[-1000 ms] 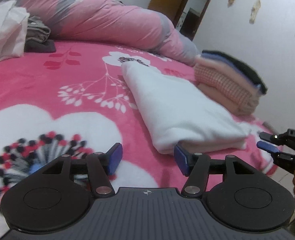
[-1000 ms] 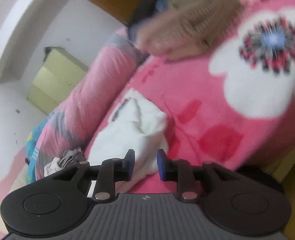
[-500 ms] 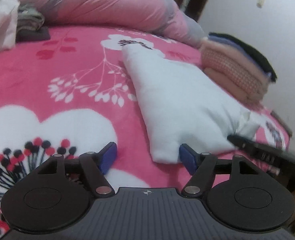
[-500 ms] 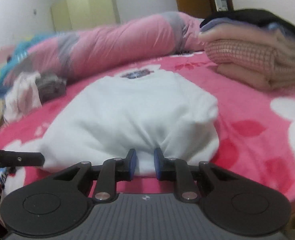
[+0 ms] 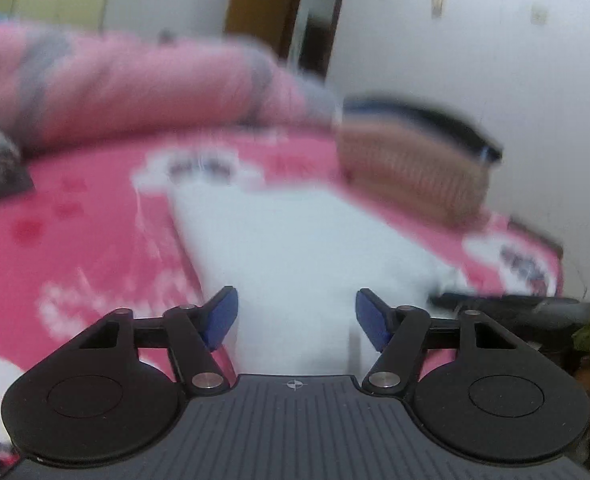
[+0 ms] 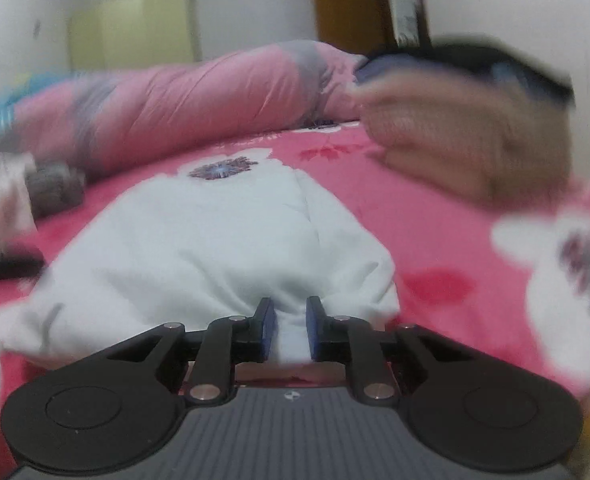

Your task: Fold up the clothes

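Low in frame, the right gripper (image 6: 288, 328) pinches the white garment's (image 6: 223, 240) near edge between its 2 pads, while the left gripper (image 5: 296, 320) gapes wide over the cloth at bottom centre.

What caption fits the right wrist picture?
Right gripper pinching the near edge of the folded white garment on a pink floral bed.

A rolled pink quilt (image 6: 215, 108) lies along the far side of a pink flowered bedspread (image 6: 447, 240), with a yellow-green cupboard (image 6: 135, 28) against the white wall behind it and a brown wooden door (image 5: 255, 12) beside a tall mirror (image 5: 315, 20).
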{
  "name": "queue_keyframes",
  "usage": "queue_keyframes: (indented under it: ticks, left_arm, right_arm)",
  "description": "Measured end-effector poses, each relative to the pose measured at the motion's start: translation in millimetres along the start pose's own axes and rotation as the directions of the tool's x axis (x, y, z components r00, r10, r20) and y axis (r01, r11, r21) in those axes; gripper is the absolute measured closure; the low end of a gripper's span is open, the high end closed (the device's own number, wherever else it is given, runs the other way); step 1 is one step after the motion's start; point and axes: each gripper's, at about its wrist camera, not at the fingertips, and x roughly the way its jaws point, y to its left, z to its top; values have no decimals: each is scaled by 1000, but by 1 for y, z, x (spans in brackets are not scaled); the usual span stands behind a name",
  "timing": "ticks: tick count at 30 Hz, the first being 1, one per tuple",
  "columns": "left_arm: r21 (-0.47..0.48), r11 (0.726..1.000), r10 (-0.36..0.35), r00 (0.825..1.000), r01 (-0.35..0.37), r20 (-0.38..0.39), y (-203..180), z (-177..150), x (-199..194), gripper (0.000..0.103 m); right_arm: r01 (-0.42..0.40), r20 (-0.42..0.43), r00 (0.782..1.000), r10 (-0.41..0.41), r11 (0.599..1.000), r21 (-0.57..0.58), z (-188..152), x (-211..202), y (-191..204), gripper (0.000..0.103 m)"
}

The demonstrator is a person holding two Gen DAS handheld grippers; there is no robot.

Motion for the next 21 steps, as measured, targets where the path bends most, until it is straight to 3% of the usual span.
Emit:
queue_keyframes:
  ticks: [2, 5, 7, 9, 12, 15, 18, 21]
  left_arm:
    - [23, 1000, -4, 1000, 4, 8, -3, 3, 3, 42]
    - [23, 1000, -4, 1000, 3, 26, -3, 9, 2, 42]
    - [14, 1000, -1, 999, 1, 40, -3, 14, -1, 42]
    - [11, 1000, -1, 998, 0, 62, -3, 19, 0, 42]
    - [23, 1000, -2, 995, -1, 96, -3, 22, 2, 42]
    - [99, 995, 3, 995, -13, 96, -8, 18, 5, 42]
    - [136, 990, 34, 997, -42, 63, -9, 5, 16, 41]
    - [74, 997, 19, 997, -24, 69, -1, 0, 16, 39]
  right_arm:
    - [-34, 13, 999, 33, 996, 77, 4, -4, -11, 88]
    - [-62, 121, 991, 58, 997, 36, 16, -26, -9, 87]
    - [-50, 132, 990, 48, 999, 11, 15, -26, -15, 87]
    - [23, 29, 999, -24, 999, 34, 5, -1, -27, 88]
    - [-9, 3, 1000, 9, 982, 188, 7, 2, -50, 89]
    - [-11, 77, 997, 0, 990, 138, 37, -12, -39, 88]
    - [-86, 140, 987, 81, 996, 31, 69, -8, -16, 88]
    - [-122, 89, 988, 130, 988, -94, 78, 23, 11, 89]
